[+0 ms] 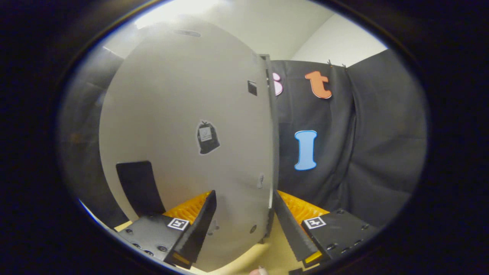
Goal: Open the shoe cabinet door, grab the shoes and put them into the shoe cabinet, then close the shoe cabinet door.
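The gripper (244, 223) is standing spread, its fingers straddling the free edge of the shoe cabinet door (183, 126), which is hanging open between them. The panel is looking thin, stiff and light; holding it near this edge seems best.

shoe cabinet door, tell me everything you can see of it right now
The shoe cabinet door is a flat, pale grey panel with a matte, board-like look. It stands upright between the fingers of the gripper, its free edge beside the right finger. The fingers straddle it; whether they press on it cannot be told. On its face are a small dark sticker, a dark rectangular patch low down, a small dark square near the edge and a few small round holes. Behind its edge hangs the booth's black cloth wall.
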